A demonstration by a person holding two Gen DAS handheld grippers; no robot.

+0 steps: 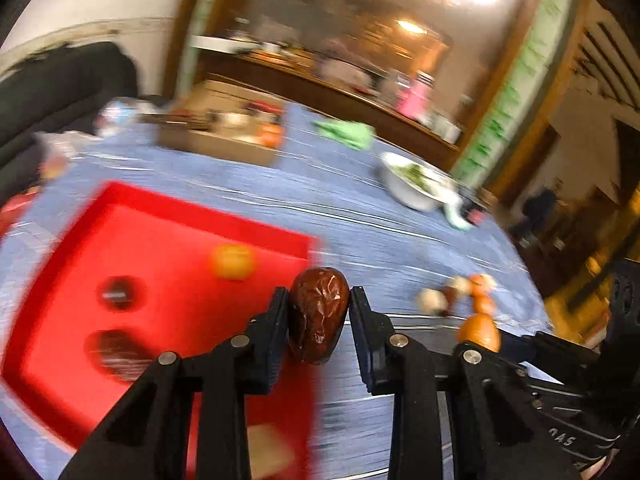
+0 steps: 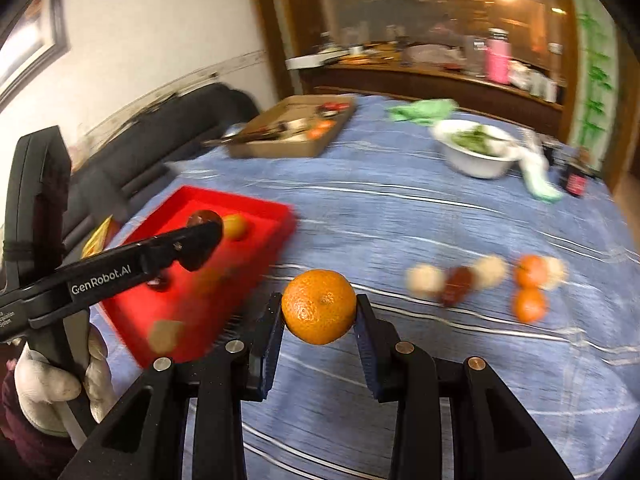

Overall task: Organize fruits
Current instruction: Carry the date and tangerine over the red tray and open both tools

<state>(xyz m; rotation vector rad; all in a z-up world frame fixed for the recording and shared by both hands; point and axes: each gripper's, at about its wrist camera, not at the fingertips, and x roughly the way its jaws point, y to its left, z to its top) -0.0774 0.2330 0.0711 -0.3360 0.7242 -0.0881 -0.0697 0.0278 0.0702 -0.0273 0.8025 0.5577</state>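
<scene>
A wrinkled brown date (image 1: pixel 318 314) is held between the jaws of the left gripper (image 1: pixel 319 312), which are nearly closed and pressed on its two sides; it hangs over the near edge of the red tray (image 1: pixel 160 248). By its look the date is judged light, soft and a little tacky — it is best taken across its narrow middle, as here, with only slight pressure so the skin is not split.

A mandarin (image 2: pixel 319 306) is clamped at its widest part by the jaws of the right gripper (image 2: pixel 319 308), above the blue cloth of the desk (image 2: pixel 400 208), beside the tray. It is judged light and rounded, with a yielding peel that can roll out of a loose hold; a grip across the equator suits it.

In the tray lie an orange fruit (image 1: pixel 233 262) and two dark ones (image 1: pixel 120 294). More fruit (image 2: pixel 530 288) is left on the desk, blurred.

On the left gripper's arm, in the right wrist view, "GenRobot.AI" (image 2: pixel 106 278) is read — smaller print beneath it cannot be made out.
</scene>
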